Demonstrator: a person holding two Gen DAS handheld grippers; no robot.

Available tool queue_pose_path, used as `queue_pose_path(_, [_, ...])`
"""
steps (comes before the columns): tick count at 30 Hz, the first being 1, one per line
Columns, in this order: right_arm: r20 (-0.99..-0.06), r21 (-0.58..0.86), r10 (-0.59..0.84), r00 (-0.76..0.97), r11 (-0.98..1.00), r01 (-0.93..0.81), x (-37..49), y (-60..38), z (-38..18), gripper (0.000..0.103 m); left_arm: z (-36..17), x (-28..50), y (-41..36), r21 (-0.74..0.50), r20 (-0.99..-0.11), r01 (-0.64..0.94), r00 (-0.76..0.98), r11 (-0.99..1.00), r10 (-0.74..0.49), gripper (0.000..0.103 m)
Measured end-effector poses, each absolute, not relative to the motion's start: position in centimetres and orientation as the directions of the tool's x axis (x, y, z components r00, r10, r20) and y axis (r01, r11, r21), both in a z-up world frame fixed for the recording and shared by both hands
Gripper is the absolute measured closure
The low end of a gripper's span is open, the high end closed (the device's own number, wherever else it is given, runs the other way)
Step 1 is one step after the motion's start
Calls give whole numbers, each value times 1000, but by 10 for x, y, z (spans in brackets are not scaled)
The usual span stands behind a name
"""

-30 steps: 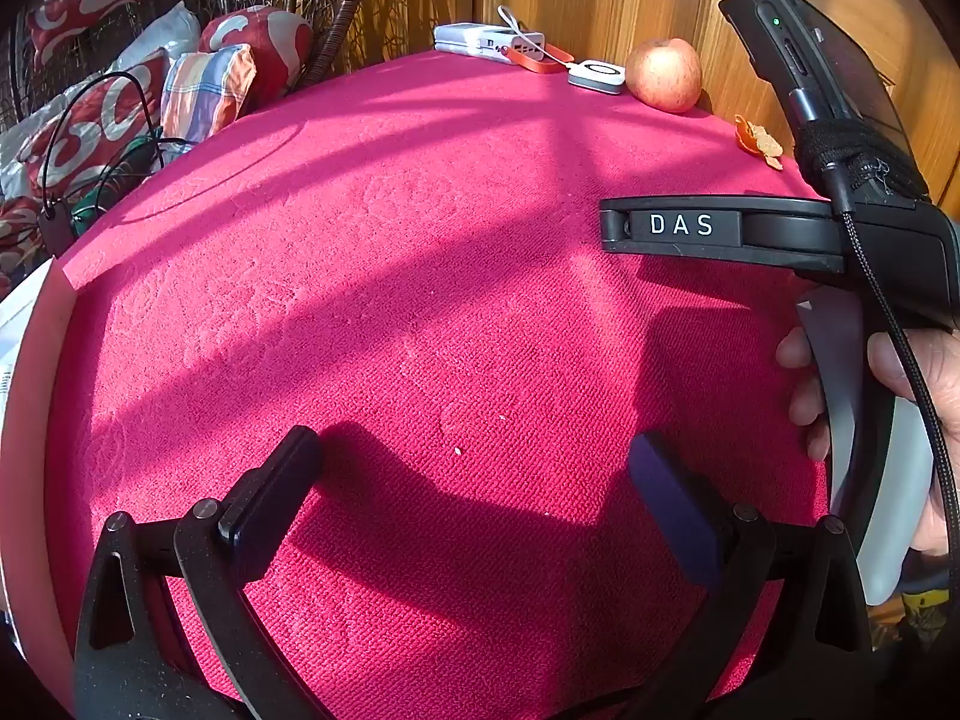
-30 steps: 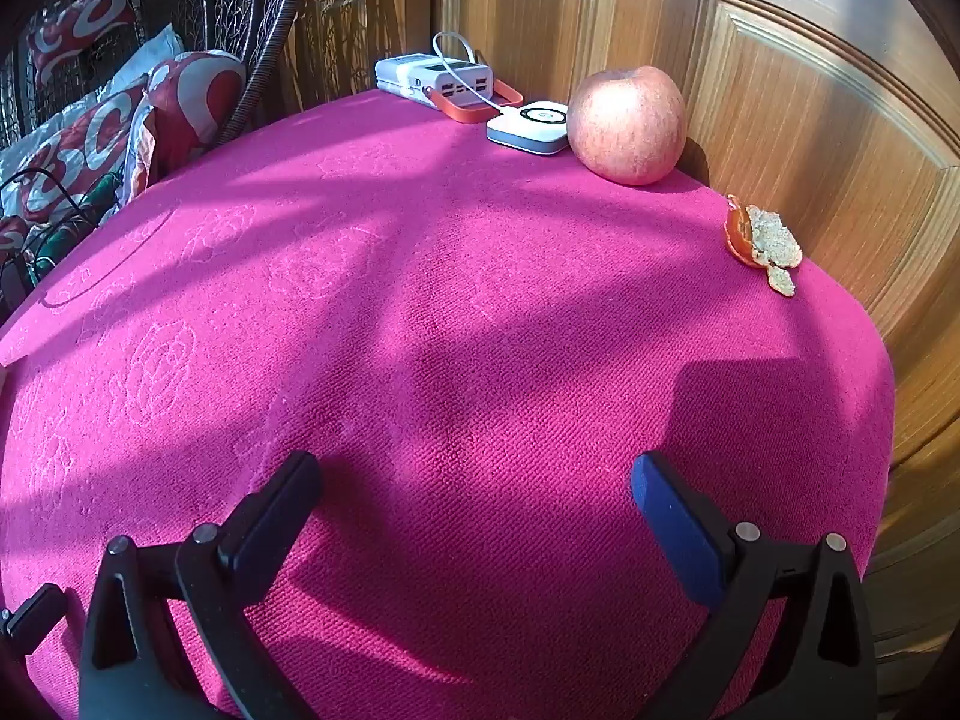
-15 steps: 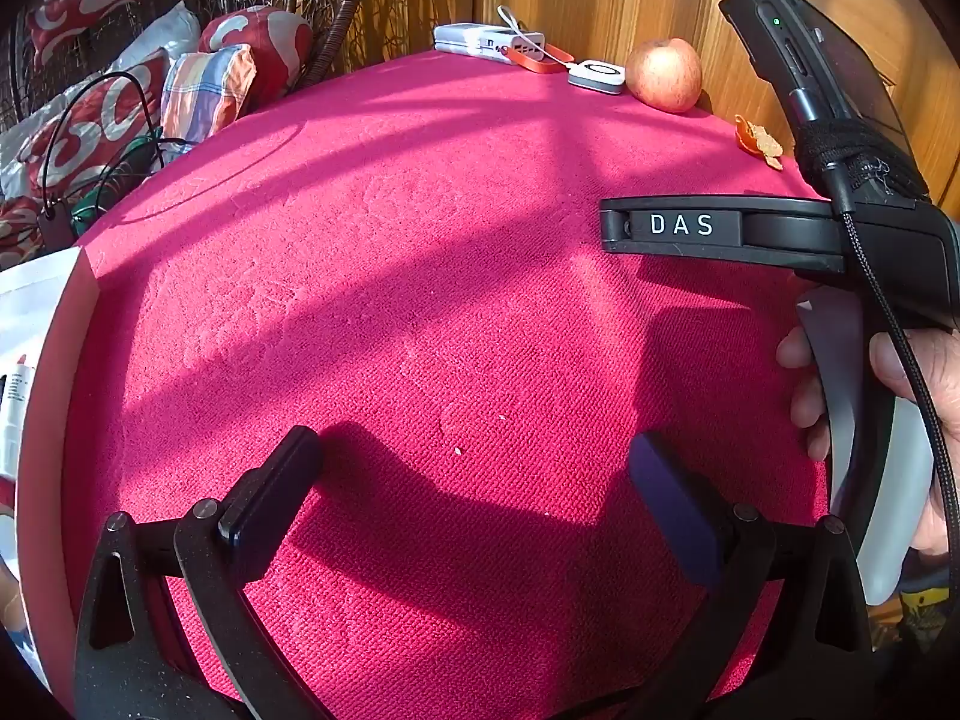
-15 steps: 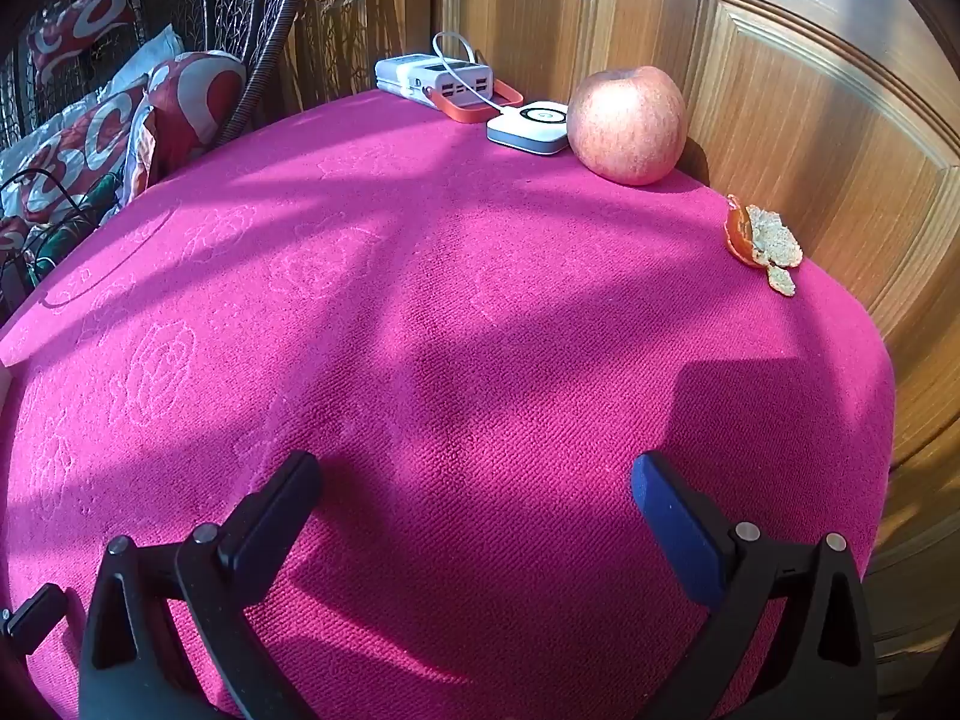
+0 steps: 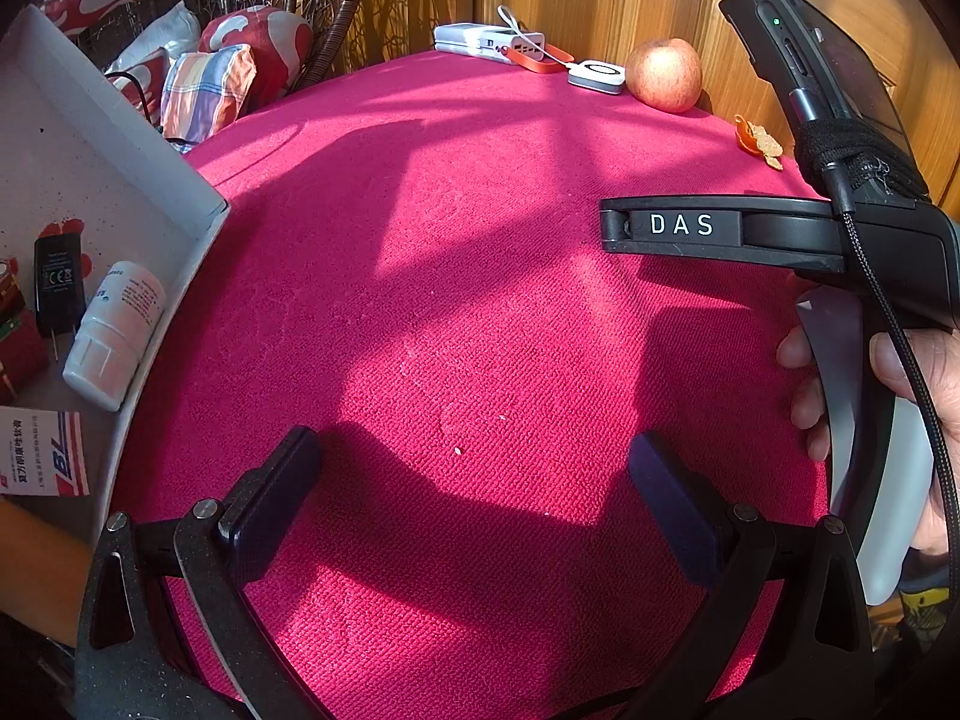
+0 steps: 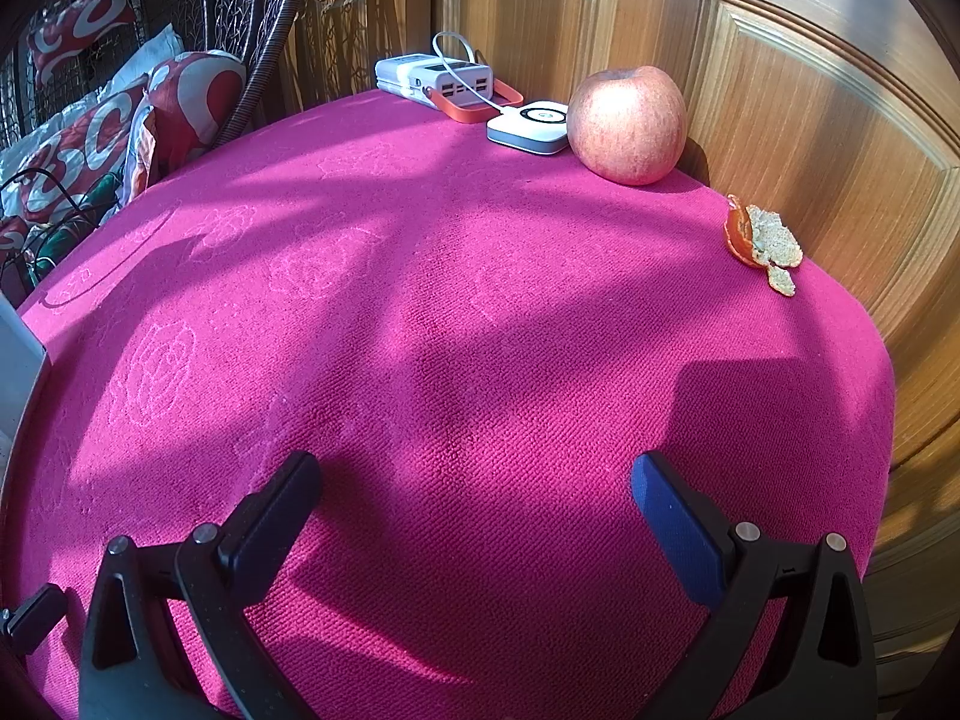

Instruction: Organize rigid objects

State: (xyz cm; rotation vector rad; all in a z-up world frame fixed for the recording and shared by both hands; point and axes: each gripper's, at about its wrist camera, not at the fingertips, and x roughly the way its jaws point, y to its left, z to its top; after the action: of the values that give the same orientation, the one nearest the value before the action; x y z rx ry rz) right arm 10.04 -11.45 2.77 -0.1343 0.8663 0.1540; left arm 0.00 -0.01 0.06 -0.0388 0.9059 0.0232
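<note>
Both views are taken from low over the near edge of the red tablecloth (image 5: 468,300), aimed across it at the apple (image 5: 663,75) by the wooden panelling. The apple (image 6: 627,117) is seen closer in the right wrist view; cloth and apple are shared.

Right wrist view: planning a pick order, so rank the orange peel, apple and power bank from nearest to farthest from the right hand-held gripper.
1. Orange peel, at the right edge of the table.
2. Apple, far right, by the wooden door.
3. Power bank, far edge, left of the apple.
</note>
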Motion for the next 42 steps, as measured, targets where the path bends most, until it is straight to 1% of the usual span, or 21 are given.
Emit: queue_pose_path(42, [-768,-54,81,636,980,-189,101,-116,29,0,0,1,1,-23,-787,-35,617,999,4,0])
